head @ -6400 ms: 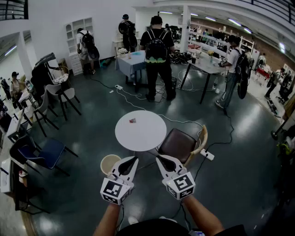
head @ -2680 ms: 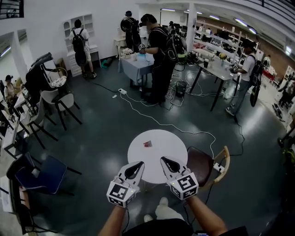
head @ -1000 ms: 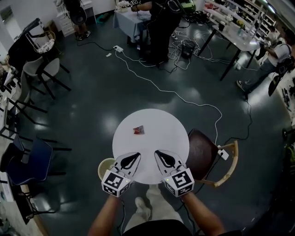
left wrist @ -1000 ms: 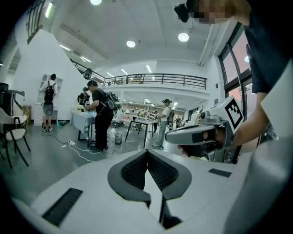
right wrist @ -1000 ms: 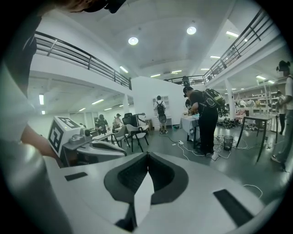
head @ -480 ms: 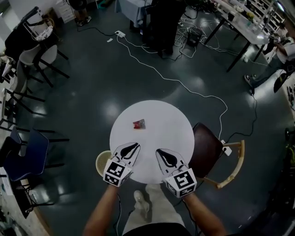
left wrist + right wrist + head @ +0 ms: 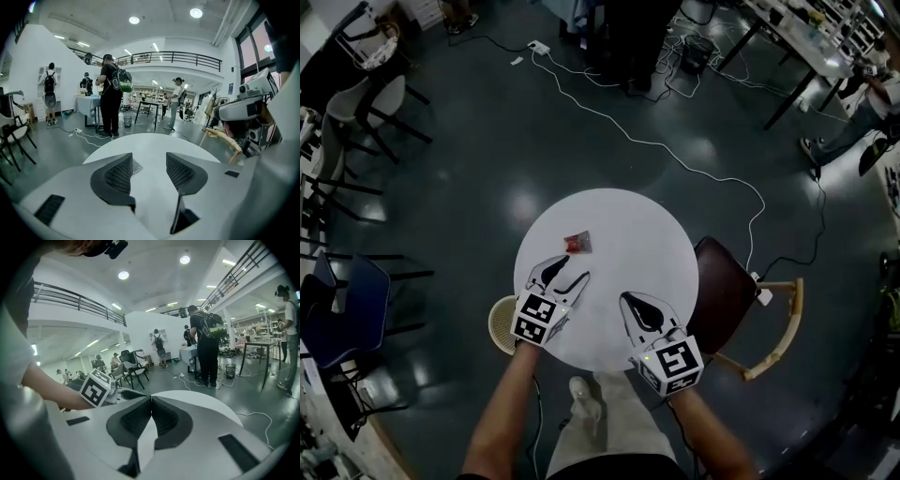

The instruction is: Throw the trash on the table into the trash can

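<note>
The left gripper [image 7: 566,273] has its two jaws apart, about half way wide. They have just been opening. Nothing is between them, only bare table top. This gripper hangs over the white round table [image 7: 642,234], at about 8 o'clock from the table's middle.

The trash [image 7: 577,243] is a small red wrapper. It lies flat on the table at 12 o'clock from the left gripper's tips, near them but not touching. From the table's middle it is at about 10 o'clock. In the left gripper view it peeks out just behind the left jaw.

The right gripper [image 7: 629,302] has its jaws pressed together, tip to tip, with nothing in them. It is at about 4 o'clock from the left gripper, well apart from it, over the table's near edge at 6 o'clock.

The trash can [image 7: 499,324] is pale and round. It stands on the floor at 8 o'clock from the table, partly under the table's rim. It is at 9 o'clock from the left gripper's marked cube.

A brown chair [image 7: 724,298] stands at 4 o'clock from the table, close to its rim. A white cord [image 7: 675,150] snakes over the dark floor from 11 o'clock round to the chair. A blue chair [image 7: 349,314] stands far off at 9 o'clock.

In the left gripper view a person with a backpack [image 7: 111,93] stands past the table's far side.
</note>
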`<move>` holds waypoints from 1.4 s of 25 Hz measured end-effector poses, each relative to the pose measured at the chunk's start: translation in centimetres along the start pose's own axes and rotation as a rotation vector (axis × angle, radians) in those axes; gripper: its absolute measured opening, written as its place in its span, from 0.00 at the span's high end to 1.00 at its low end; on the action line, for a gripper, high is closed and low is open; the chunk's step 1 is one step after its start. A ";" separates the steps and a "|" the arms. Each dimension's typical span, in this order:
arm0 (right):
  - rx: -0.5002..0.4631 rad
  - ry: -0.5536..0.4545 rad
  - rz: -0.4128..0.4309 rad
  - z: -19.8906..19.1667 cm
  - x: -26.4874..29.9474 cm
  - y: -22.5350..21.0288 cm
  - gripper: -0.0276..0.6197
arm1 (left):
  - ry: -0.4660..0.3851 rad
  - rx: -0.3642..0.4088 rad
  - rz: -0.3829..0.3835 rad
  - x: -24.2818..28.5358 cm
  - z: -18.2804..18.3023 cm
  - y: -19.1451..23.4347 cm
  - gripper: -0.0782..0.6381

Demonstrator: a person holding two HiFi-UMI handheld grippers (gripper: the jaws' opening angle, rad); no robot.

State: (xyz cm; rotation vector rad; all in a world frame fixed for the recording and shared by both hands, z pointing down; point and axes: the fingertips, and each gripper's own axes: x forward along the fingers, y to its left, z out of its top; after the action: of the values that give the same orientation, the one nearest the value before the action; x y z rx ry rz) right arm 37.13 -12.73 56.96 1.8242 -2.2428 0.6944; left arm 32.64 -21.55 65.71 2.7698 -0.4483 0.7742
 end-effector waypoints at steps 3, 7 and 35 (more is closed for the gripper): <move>0.017 0.002 -0.019 -0.8 0.2 -1.3 0.93 | 0.019 0.017 0.018 1.5 -0.7 1.1 0.52; 0.024 0.014 -0.029 -1.9 1.0 -2.6 0.93 | 0.047 0.053 0.054 3.4 -1.7 3.0 0.46; 0.088 0.048 -0.013 -5.5 5.3 -5.2 0.93 | 0.251 0.139 0.002 11.7 -5.5 6.7 0.40</move>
State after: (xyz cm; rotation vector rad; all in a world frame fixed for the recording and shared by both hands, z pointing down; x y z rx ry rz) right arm 40.00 -15.70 65.28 1.8388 -2.2011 0.8378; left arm 37.21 -28.74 77.48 2.7429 -0.3608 1.1764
